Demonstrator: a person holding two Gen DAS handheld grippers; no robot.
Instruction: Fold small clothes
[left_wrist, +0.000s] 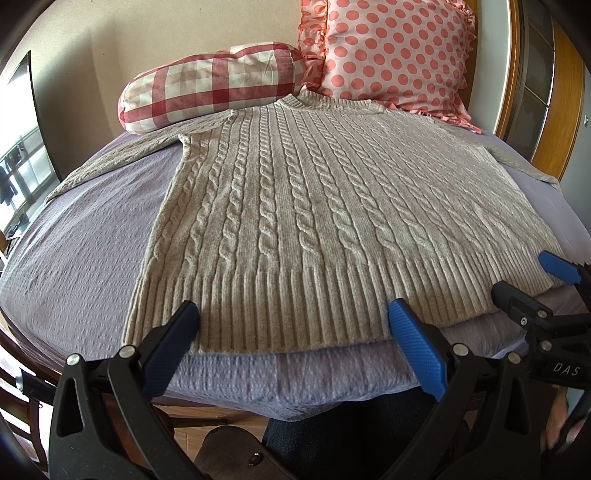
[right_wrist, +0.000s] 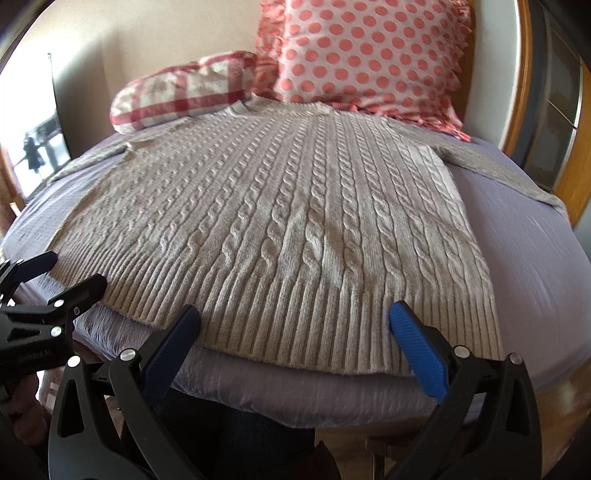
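The fingers (left_wrist: 173, 328) of the left gripper (left_wrist: 293, 332) stand wide apart and hold nothing, poised just in front of the ribbed hem of the sweater (left_wrist: 295, 192); the right gripper (right_wrist: 293, 332) is spread just as wide and is empty too, its fingers (right_wrist: 417, 343) at the same hem, toward the sweater's right side. The sweater lies flat and face up on the bed (left_wrist: 85, 236), hem near the bed's front edge, neckline up against the checked pillow (left_wrist: 207, 85) and the dotted pillow (left_wrist: 391, 51), and both sleeves stretched out sideways from its body.

It looks like a thick cable knit: soft, floppy, with some weight, likely to sag and stretch if lifted by one point. The fuzzy yarn should grip well against the ribbed blue pads and drag on the textured sheet instead of sliding. Best holds, I judge, are the doubled, firmer parts: the hem corners, the shoulder seams beside the neckline, or a sleeve cuff, pinching both layers together. The cuffs lie far out from the sweater's body, at the bed's sides.
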